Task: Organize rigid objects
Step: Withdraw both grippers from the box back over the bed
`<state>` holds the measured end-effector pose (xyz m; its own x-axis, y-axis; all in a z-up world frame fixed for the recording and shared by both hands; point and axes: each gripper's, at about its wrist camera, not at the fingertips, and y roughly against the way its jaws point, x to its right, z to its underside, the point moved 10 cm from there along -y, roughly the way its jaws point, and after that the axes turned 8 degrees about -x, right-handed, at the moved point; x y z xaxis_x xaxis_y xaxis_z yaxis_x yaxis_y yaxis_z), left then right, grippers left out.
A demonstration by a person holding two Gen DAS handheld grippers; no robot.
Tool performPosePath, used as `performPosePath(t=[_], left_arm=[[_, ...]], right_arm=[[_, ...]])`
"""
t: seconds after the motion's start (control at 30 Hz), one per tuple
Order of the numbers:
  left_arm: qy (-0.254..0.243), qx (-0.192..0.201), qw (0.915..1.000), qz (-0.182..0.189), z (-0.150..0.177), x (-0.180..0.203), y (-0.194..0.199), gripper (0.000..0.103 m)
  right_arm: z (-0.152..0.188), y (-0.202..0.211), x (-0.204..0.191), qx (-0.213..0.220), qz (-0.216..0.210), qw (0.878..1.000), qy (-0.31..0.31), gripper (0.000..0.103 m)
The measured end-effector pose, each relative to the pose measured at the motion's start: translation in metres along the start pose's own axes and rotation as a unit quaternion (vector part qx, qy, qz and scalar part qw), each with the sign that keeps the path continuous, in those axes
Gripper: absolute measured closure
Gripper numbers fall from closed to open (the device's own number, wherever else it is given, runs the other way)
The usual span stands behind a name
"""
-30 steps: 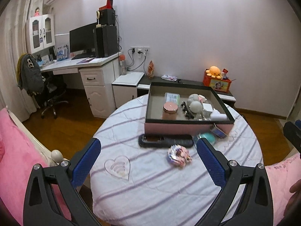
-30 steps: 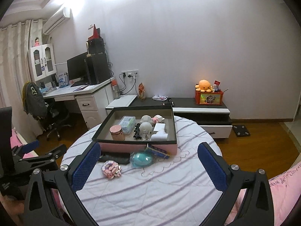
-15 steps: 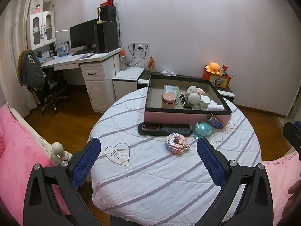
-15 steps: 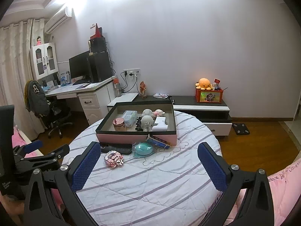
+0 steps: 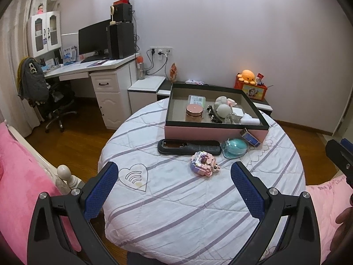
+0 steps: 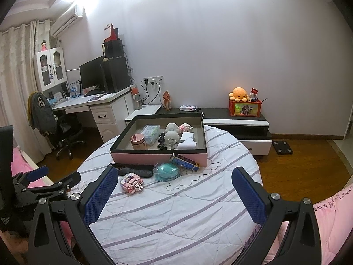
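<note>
Presently: left hand-held gripper (image 5: 174, 173) spread, empty, nearer to block toy (image 5: 204, 163) lying dead ahead on tabletop (image 5: 176, 198), short of box (image 5: 211, 130). Right hand-held gripper (image 6: 174, 183) spread, empty; toy (image 6: 131, 182) ahead-left. Remote (image 5: 188, 146) lying crosswise beyond.

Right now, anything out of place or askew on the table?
Four items still lie loose in front of the pink box: black remote, block toy, teal dome case, and a small blue box propped tilted against the pink box's front wall.
</note>
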<state>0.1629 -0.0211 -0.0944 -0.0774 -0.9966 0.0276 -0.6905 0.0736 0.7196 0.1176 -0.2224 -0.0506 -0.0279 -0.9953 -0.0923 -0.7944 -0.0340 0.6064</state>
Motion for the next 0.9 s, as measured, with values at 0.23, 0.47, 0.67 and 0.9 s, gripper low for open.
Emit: performPosePath(t=[0.23,0.47,0.67,0.9], left_arm=[[-0.005,-0.016,0.9998,0.006,0.006,0.006,-0.017,0.0],[-0.011,-0.036,0.9991,0.02,0.013,0.017,-0.047,0.0],[-0.015,-0.074,0.9968,0.028,0.025,0.028,-0.089,0.0],[-0.024,-0.095,0.9948,0.028,0.021,0.04,-0.128,0.0]], right_arm=[[0.004,-0.017,0.005,-0.019,0.001,1.0,-0.004,0.0],[0.01,-0.047,0.013,-0.051,-0.003,0.999,-0.015,0.0],[0.019,-0.086,0.018,-0.092,-0.009,0.995,-0.027,0.0],[0.023,-0.136,0.028,-0.128,-0.007,0.991,-0.038,0.0]])
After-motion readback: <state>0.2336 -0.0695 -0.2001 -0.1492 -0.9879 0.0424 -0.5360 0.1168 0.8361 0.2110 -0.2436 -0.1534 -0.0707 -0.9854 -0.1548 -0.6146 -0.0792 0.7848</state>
